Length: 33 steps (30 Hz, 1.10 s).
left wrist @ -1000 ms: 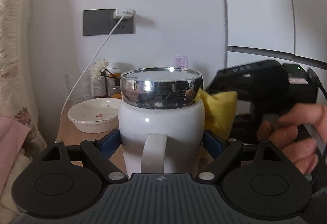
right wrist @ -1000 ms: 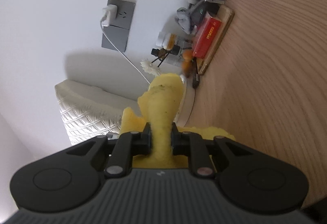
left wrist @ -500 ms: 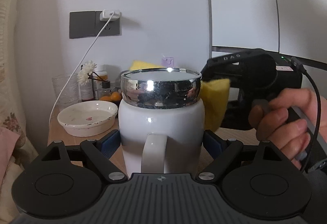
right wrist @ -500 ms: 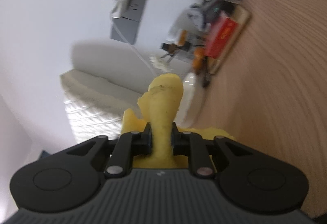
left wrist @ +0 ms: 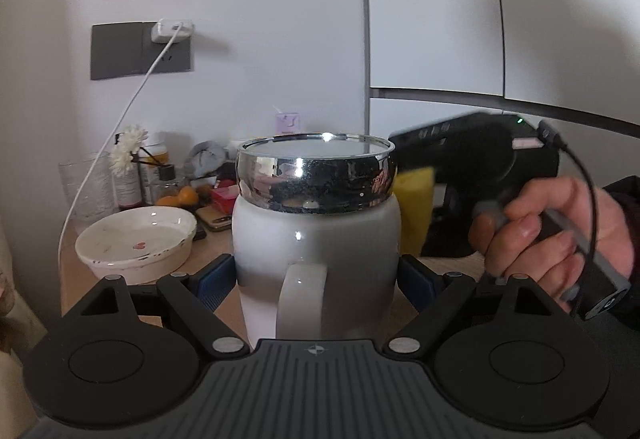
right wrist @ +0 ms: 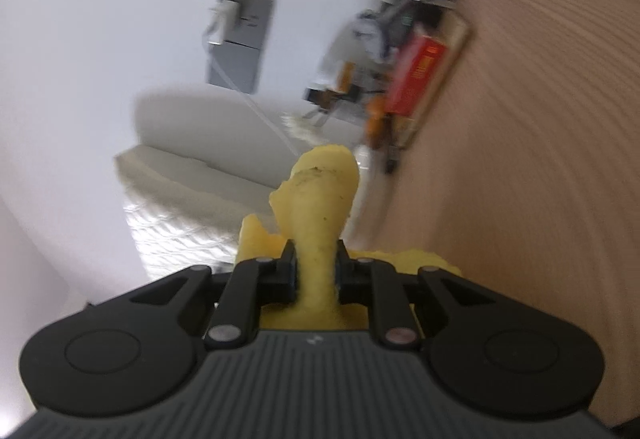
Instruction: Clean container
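Left gripper fingers clamped around upright white ceramic mug with chrome rim, above wooden counter. Right gripper fingers pinching crumpled yellow sponge cloth, just beside mug.

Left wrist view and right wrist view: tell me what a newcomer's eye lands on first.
In the left wrist view, the white mug with a mirror-bright chrome rim fills the centre, clamped at its sides by the left gripper, handle facing the camera. To its right a hand holds the right gripper, a yellow sponge showing behind the mug. In the right wrist view that sponge sticks up, pinched in the right gripper.
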Each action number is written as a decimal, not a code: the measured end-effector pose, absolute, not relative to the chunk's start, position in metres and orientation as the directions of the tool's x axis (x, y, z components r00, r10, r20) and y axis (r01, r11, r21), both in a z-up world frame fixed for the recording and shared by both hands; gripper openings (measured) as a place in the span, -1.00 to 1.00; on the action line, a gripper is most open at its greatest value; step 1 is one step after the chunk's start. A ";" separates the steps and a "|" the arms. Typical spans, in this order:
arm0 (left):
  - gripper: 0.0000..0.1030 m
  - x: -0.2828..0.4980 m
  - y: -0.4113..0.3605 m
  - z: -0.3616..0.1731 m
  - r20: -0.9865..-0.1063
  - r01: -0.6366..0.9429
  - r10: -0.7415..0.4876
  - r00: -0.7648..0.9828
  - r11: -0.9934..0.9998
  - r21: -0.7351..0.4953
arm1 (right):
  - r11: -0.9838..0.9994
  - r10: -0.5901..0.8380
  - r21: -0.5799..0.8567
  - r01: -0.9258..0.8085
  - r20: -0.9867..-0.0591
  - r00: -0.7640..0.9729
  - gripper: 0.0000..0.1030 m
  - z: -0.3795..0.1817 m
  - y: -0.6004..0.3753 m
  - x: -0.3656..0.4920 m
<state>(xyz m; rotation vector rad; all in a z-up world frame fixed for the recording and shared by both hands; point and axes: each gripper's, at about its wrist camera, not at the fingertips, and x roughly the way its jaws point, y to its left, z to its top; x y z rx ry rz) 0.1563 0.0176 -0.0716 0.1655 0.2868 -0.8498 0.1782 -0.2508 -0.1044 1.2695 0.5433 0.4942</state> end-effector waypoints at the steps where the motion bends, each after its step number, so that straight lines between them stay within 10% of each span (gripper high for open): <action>1: 0.73 0.157 0.018 -0.072 -0.314 0.762 -0.718 0.622 0.647 0.029 | 0.214 0.626 0.976 -0.040 -0.105 0.773 -0.64 -0.106 -0.251 0.179; 33: 0.75 0.183 0.019 -0.068 -0.357 0.876 -0.814 0.458 0.482 0.026 | 0.193 0.643 0.979 -0.072 -0.070 0.762 -0.63 -0.106 -0.258 0.186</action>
